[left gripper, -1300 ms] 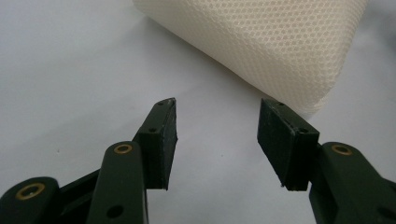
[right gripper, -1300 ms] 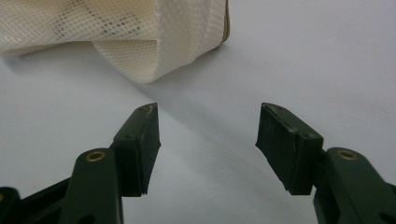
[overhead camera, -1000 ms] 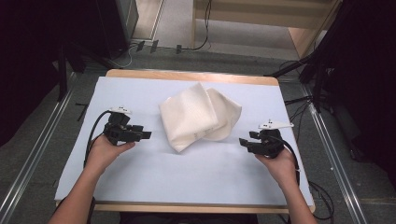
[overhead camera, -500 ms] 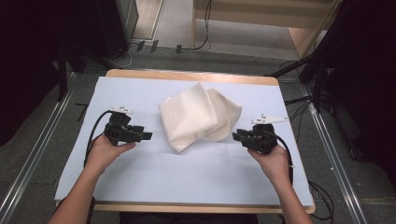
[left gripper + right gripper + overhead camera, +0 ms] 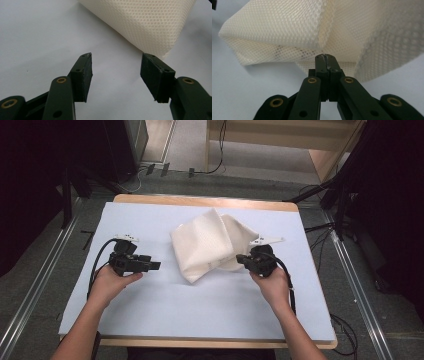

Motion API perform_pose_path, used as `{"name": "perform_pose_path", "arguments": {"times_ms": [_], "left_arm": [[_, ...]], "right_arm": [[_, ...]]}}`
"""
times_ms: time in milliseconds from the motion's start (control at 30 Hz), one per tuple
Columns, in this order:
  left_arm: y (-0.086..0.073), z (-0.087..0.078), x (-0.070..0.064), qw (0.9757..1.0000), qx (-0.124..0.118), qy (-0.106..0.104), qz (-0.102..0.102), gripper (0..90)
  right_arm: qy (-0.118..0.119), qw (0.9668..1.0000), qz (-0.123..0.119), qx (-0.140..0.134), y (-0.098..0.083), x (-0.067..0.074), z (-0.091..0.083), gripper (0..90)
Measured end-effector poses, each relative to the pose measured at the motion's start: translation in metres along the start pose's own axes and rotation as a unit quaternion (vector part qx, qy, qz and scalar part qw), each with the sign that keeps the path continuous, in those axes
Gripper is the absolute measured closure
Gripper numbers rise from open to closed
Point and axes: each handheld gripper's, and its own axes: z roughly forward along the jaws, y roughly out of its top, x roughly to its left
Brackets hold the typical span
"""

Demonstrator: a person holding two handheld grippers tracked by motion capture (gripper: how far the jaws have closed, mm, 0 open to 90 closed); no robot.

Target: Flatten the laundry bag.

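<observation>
A cream mesh cloth (image 5: 205,245) lies loosely folded on the pale blue sheet (image 5: 200,315) at the middle of the table. My left gripper (image 5: 155,265) rests on the sheet left of the cloth. Its jaws have just been opening and stand open with nothing between them (image 5: 116,72). A folded corner of the cloth (image 5: 140,22) lies just beyond its pads. My right gripper (image 5: 240,258) is at the cloth's right side. Its jaws have just been closing and are shut, pad against pad (image 5: 327,58). Their tips touch the lower edge of the cloth (image 5: 287,30), and I see no fabric between the pads.
The sheet covers a wooden table whose edge (image 5: 205,201) shows at the back. Metal rails (image 5: 360,285) run along the floor on both sides, and cables (image 5: 320,227) lie on the floor to the right. Both of the person's forearms come in from the bottom.
The right gripper has moved left up to the cloth's edge, and its jaws have closed. The left hand has stayed in place.
</observation>
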Motion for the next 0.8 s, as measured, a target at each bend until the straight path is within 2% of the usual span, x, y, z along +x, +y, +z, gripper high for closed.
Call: {"name": "perform_pose_path", "arguments": {"times_ms": [167, 200, 467, 667, 800], "left_arm": [[-0.002, -0.002, 0.001, 1.0000, -0.003, 0.004, -0.001, 43.0], [-0.003, -0.003, 0.003, 1.0000, -0.004, 0.005, 0.001, 42.7], [-0.007, -0.011, 0.011, 0.9998, -0.011, 0.013, -0.010, 42.3], [-0.010, -0.015, 0.012, 0.9996, -0.017, 0.016, -0.016, 42.1], [-0.011, -0.016, 0.012, 0.9995, -0.017, 0.017, -0.018, 42.0]], "right_arm": [[0.003, 1.0000, -0.001, -0.006, 0.007, 0.005, 0.010, 90.0], [0.006, 0.9999, -0.006, -0.013, 0.013, 0.012, 0.012, 90.0], [0.020, 0.9984, -0.032, -0.041, 0.031, 0.036, 0.015, 90.0], [0.025, 0.9978, -0.042, -0.045, 0.040, 0.047, 0.024, 90.0], [0.031, 0.9968, -0.059, -0.044, 0.051, 0.059, 0.039, 90.0]]}}
